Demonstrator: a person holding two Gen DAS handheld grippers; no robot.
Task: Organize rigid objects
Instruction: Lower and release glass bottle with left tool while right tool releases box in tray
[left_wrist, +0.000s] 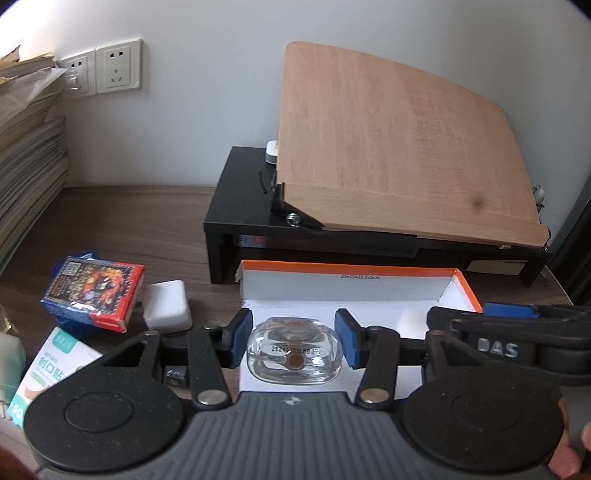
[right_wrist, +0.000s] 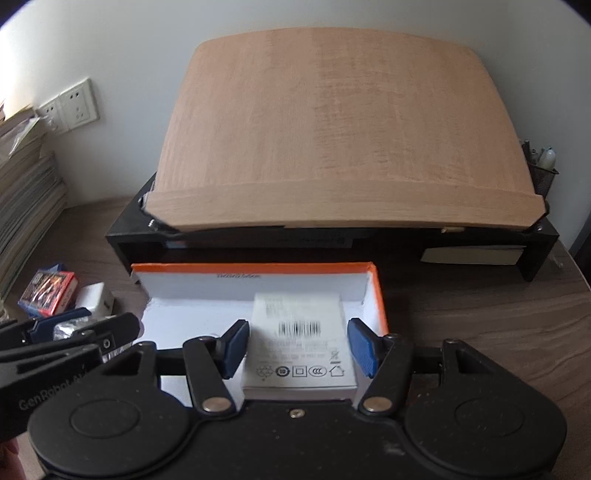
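Over the orange-rimmed white box (left_wrist: 458, 291) near the desk's front edge, the left gripper (left_wrist: 293, 341) is clenching a clear glass bottle (left_wrist: 293, 350) between its blue pads, holding it above the box's left end. Beside it, the right gripper (right_wrist: 299, 345) is holding its jaws released around a white carton (right_wrist: 299, 347) that is lying on the box floor toward the right wall, a gap showing at each pad. Left of the box, a card pack (left_wrist: 94, 291), a white charger (left_wrist: 168, 310) and a plaster box (left_wrist: 51, 373) are sitting on the desk (left_wrist: 129, 225).
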